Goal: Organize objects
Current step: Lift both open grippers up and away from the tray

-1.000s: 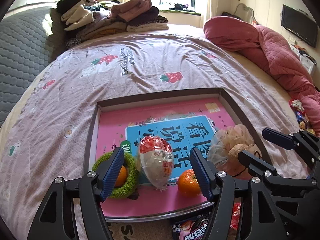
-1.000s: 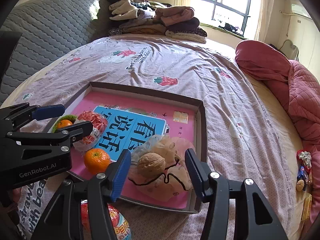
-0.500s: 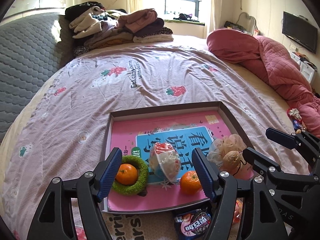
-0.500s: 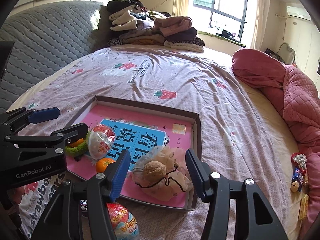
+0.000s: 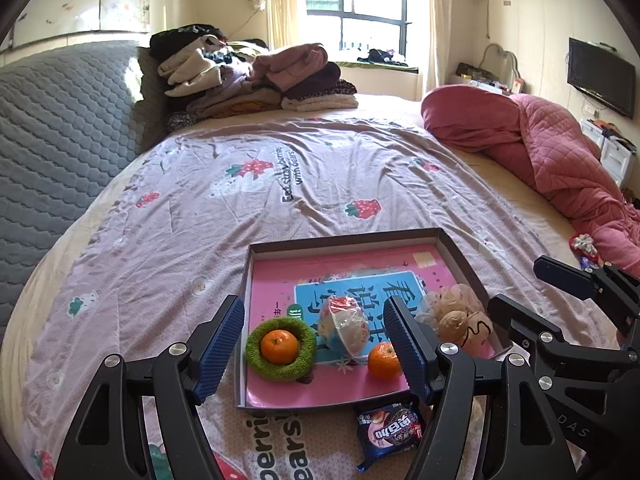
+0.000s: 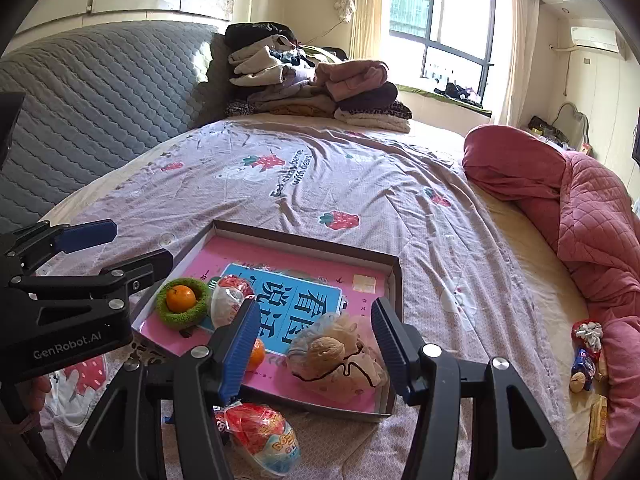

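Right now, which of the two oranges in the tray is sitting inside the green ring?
The left orange, cupped by the green ring. The other orange lies bare on the pink book.

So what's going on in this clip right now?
A person is sorting snacks and fruit into a shallow box on a bed. Both the left tool and the right tool are open and hold nothing. The box holds two tangerines, a walnut and a wrapped snack; a cookie packet lies outside.
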### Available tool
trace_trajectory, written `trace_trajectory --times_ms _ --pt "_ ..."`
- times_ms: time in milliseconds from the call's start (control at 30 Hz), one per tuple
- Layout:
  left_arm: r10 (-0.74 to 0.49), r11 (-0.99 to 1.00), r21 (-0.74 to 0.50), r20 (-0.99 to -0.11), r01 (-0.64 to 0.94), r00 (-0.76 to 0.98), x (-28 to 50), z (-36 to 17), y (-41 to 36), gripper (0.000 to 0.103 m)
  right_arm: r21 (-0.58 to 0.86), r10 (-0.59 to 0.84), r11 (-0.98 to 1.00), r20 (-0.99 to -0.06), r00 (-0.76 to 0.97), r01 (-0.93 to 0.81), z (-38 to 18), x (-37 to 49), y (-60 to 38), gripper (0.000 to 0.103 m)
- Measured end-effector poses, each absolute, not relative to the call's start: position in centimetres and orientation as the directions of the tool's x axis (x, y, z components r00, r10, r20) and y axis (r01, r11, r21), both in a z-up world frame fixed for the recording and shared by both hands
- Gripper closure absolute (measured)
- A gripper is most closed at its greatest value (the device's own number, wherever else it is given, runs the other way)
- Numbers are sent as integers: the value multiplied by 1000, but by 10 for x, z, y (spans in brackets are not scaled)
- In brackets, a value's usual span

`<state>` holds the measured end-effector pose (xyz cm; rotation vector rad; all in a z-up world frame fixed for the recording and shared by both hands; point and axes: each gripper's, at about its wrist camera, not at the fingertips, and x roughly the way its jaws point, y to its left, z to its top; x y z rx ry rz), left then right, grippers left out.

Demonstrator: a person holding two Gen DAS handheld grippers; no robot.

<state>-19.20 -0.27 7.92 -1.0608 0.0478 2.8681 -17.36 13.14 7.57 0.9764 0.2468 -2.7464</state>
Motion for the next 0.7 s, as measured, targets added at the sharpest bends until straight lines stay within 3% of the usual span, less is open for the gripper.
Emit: trace_trajectory --times_ms 700 --pt "38 -998 9 -596 -55 -802 -136 112 -22 29 -104 -179 -952 -570 -802 287 114 -124 118 46"
